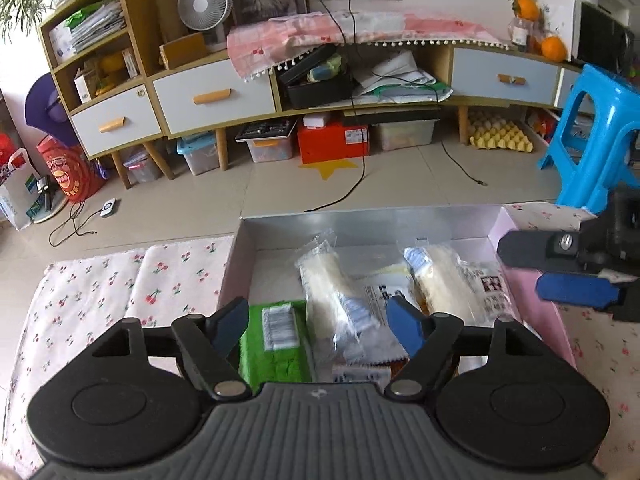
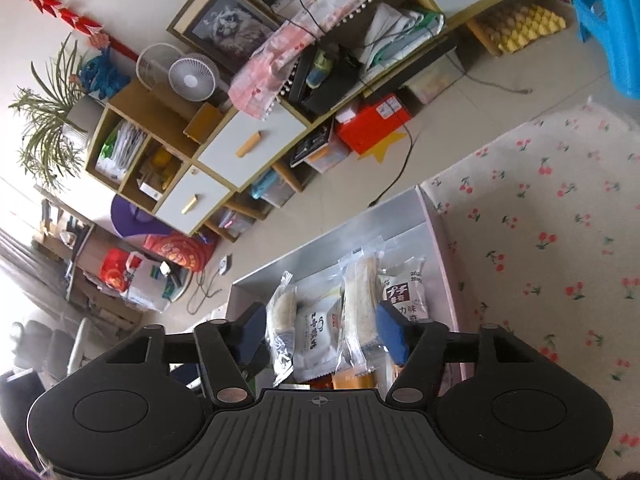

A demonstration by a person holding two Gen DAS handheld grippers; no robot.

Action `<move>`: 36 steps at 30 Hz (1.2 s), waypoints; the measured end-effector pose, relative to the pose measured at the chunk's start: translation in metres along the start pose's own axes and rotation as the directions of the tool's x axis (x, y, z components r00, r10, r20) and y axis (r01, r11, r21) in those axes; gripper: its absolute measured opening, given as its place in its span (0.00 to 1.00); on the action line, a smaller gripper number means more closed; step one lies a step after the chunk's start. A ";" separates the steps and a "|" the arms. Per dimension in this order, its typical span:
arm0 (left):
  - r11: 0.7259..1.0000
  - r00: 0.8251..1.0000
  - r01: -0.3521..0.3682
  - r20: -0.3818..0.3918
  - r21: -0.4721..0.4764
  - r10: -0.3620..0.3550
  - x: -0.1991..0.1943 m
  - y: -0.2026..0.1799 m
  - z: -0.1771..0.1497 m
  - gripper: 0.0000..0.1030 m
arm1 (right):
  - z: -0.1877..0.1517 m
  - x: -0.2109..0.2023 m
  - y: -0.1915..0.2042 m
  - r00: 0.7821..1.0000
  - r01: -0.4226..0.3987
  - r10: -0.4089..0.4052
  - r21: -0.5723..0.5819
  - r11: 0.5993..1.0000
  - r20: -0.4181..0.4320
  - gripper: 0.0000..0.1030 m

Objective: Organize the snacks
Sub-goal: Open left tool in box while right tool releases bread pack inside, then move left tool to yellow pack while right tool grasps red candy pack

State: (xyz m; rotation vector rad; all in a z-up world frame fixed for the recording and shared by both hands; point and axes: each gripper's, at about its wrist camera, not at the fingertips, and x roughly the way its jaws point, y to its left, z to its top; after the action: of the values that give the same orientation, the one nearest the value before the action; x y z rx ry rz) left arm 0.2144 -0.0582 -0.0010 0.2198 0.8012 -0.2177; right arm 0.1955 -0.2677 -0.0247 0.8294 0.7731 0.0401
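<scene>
A pink box with a silver inside [image 1: 360, 224] sits on the cherry-print cloth and holds several wrapped snacks. In the left wrist view I see a green packet [image 1: 276, 344], a clear-wrapped pale cake [image 1: 324, 292] and a second cake [image 1: 444, 280] lying on white packets. My left gripper [image 1: 320, 326] is open and empty, hovering over the box's near part. My right gripper [image 1: 560, 268] shows sideways at the box's right edge. In the right wrist view it [image 2: 324, 336] is open above the box [image 2: 320, 248], over a wrapped cake [image 2: 360, 300] and a white packet [image 2: 316, 332].
The cherry-print cloth [image 1: 120, 280] covers the table on both sides of the box [image 2: 540, 240]. Beyond the table edge lie tiled floor, a blue plastic stool [image 1: 592, 128] at the right, and a long low cabinet [image 1: 216, 96] with storage bins beneath.
</scene>
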 end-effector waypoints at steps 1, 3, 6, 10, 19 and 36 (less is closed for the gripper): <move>1.000 1.000 0.004 0.000 -0.002 -0.004 -0.003 0.001 -0.001 0.74 | 0.000 -0.004 0.003 1.000 0.001 -0.001 -0.001 1.000 0.003 0.62; 1.000 1.000 0.012 0.002 -0.004 -0.012 -0.011 0.004 -0.005 0.75 | -0.002 -0.013 0.008 1.000 0.004 -0.004 -0.009 1.000 0.005 0.64; 1.000 1.000 0.016 -0.003 -0.013 -0.016 -0.020 0.008 -0.011 0.80 | -0.009 -0.027 0.017 1.000 0.011 -0.011 -0.035 0.999 0.012 0.68; 0.999 1.000 0.027 -0.011 -0.025 -0.027 -0.036 0.012 -0.023 0.89 | -0.022 -0.043 0.028 1.000 0.018 -0.018 -0.080 0.997 -0.006 0.71; 1.000 1.000 0.005 -0.007 0.015 -0.005 -0.072 0.020 -0.053 0.99 | -0.060 -0.087 0.042 0.993 0.115 -0.110 -0.225 0.968 0.034 0.87; 0.994 0.995 0.077 0.050 0.081 -0.081 -0.085 0.011 -0.111 0.99 | -0.106 -0.129 0.020 0.968 0.251 -0.223 -0.371 0.894 0.118 0.93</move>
State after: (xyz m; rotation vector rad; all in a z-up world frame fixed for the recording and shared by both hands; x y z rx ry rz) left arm 0.0845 -0.0079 -0.0126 0.2565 0.7495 -0.3290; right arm 0.0392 -0.2261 0.0218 0.3575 0.7617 -0.0561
